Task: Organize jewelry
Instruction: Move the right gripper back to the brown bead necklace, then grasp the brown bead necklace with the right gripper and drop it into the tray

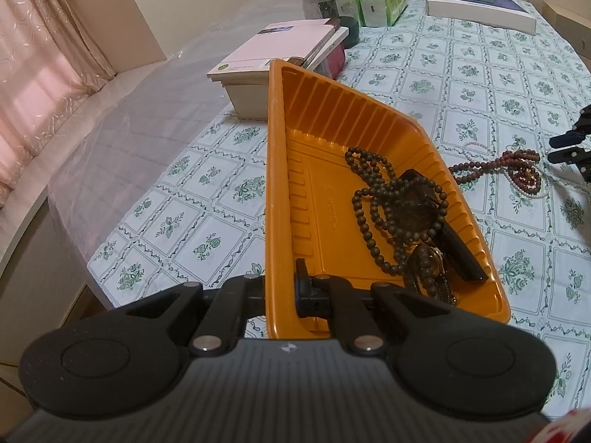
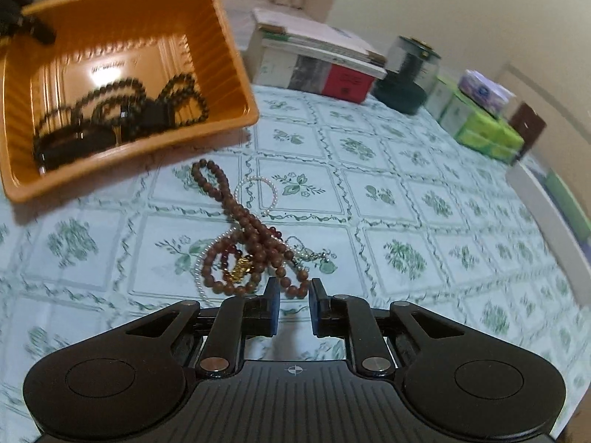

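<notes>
1. We hold the left gripper (image 1: 280, 288) clamped on the near side wall of the orange tray (image 1: 317, 107), one finger inside the tray and the other outside it; the jaws are closed down to the thickness of the plastic
2. The tray sits tilted, its far end nearer the stack of books (image 1: 280, 55) at the left edge of the surface (image 1: 480, 74), which wears a green floral cloth
3. Inside the tray we see a dark bead necklace (image 1: 373, 199) coiled over a black watch (image 1: 454, 243), gathered toward the tray's right wall
4. Our right gripper (image 2: 293, 304) is low over the cloth with its jaws slightly apart and nothing pressed between the pads; a loop of the brown bead string (image 2: 255, 229) lies just in front of the gap
5. That brown string rests in a tangle on the surface, just beside the tray's right wall, together with a white pearl strand (image 2: 273, 192), dark red beads and a small gold charm (image 2: 240, 267)
6. In the left wrist view the same heap (image 1: 517, 170) lies right of the tray, with the right gripper's black tips just beside it
7. At the far edge stand a dark jar (image 2: 410, 70), green tissue packs (image 2: 487, 133) and a flat white box (image 1: 480, 11)
</notes>
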{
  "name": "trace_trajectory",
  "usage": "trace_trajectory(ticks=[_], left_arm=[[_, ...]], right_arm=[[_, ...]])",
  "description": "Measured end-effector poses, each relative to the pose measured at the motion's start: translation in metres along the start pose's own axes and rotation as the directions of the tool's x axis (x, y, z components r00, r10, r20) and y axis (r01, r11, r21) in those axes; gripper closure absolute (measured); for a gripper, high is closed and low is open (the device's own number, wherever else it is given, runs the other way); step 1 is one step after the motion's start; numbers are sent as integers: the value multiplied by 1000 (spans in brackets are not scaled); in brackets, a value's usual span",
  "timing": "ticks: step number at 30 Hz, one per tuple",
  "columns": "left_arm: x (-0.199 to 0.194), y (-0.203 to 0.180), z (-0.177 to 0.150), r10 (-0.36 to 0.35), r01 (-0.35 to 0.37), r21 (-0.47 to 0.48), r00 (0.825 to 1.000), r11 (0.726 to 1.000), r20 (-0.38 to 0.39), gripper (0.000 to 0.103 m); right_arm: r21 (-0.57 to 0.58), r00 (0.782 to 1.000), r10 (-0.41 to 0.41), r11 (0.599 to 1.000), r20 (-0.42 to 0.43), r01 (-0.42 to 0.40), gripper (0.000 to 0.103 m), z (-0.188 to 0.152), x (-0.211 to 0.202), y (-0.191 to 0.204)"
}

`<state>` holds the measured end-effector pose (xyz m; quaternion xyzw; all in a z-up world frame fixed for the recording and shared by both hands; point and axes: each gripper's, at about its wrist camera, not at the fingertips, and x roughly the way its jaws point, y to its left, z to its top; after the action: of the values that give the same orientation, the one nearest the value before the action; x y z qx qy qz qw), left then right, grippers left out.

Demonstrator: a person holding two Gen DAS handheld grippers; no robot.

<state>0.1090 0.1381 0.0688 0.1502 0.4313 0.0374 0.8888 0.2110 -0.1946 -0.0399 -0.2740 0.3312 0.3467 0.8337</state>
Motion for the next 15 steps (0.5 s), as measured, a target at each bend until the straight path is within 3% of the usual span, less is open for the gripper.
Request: trace_trajectory(ticks=[10, 15], left_arm=[[1, 0, 0, 3, -3, 2, 1000, 1000, -6, 97], [2, 1, 0, 3, -3, 0, 1000, 1000, -7, 97]], right_arm=[[-204, 999, 3, 979, -54, -14, 88, 10, 33, 11], [-239, 998, 1, 971, -70, -18, 88, 13, 43, 15]])
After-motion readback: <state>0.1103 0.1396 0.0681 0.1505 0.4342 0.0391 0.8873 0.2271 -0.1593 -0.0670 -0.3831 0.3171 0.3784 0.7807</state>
